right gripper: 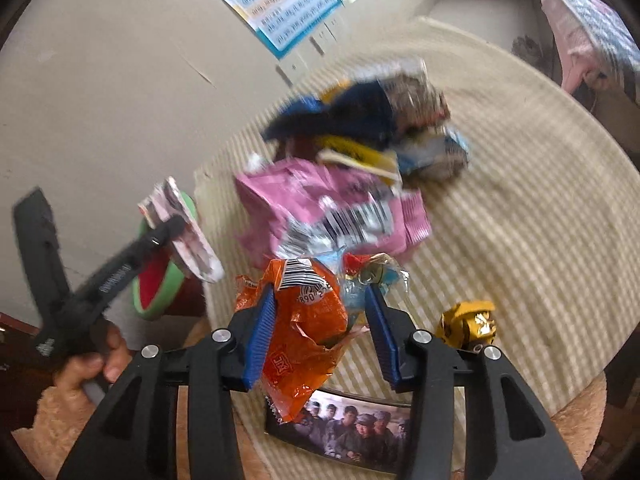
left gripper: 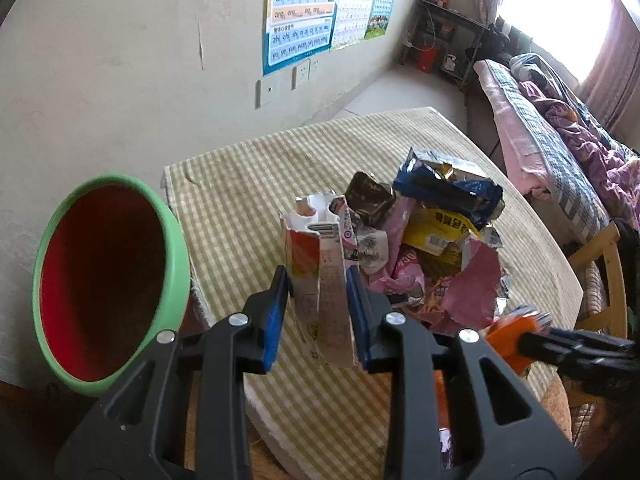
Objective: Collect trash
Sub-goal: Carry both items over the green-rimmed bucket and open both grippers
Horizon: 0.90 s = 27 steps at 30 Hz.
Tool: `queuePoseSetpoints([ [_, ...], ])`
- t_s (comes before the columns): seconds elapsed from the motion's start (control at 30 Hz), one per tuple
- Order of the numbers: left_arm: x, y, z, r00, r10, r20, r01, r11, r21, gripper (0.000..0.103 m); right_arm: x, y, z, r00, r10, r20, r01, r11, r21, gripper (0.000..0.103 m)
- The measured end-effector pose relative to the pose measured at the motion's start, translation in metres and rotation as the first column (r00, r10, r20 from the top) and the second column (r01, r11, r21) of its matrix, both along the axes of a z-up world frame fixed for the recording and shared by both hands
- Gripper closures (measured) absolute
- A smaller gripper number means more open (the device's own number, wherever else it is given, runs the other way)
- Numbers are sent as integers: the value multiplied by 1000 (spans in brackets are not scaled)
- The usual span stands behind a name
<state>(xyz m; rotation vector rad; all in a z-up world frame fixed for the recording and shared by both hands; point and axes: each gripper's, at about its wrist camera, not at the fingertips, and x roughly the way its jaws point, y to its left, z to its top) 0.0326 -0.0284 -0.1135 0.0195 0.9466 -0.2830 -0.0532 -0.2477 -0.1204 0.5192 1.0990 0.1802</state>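
A torn white and red carton point(left gripper: 320, 248) stands upright between the blue pads of my left gripper point(left gripper: 318, 316), which is shut on it above the table's near edge. The right wrist view shows that gripper point(right gripper: 172, 228) and its carton point(right gripper: 188, 240) at the left, over the bin. My right gripper point(right gripper: 320, 334) is closed on a crumpled orange wrapper point(right gripper: 308, 332), with a clear blue candy wrapper point(right gripper: 380, 280) at its right pad. In the left wrist view the right gripper point(left gripper: 516, 336) reaches in from the right with orange at its tips. A heap of wrappers point(left gripper: 440, 232) lies mid-table.
A bin with a green rim point(left gripper: 176, 264) and red inside stands left of the table, also seen as the bin point(right gripper: 156, 280). The checked tablecloth point(left gripper: 248, 184) covers a round table. A gold wrapper point(right gripper: 468, 322) and a photo point(right gripper: 340, 428) lie near the front edge. A bed point(left gripper: 560, 140) stands at the right.
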Motion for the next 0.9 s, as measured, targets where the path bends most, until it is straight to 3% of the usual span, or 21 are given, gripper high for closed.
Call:
queuePoseSetpoints([
  [0.33,3,22,18,997,52,55,-52,999,-4,75,5,7,47,989,-9,148,9,1000,1,59],
  [0.5,7,48,26,992,103,79,-103,995,7,74,30,26,49,986,-2,167,4,1000,-14,59],
  [0.9,11,158,3,935,349,58,-352,933,75,74,93,141,44,954,211,212,-181,971,-154,58],
])
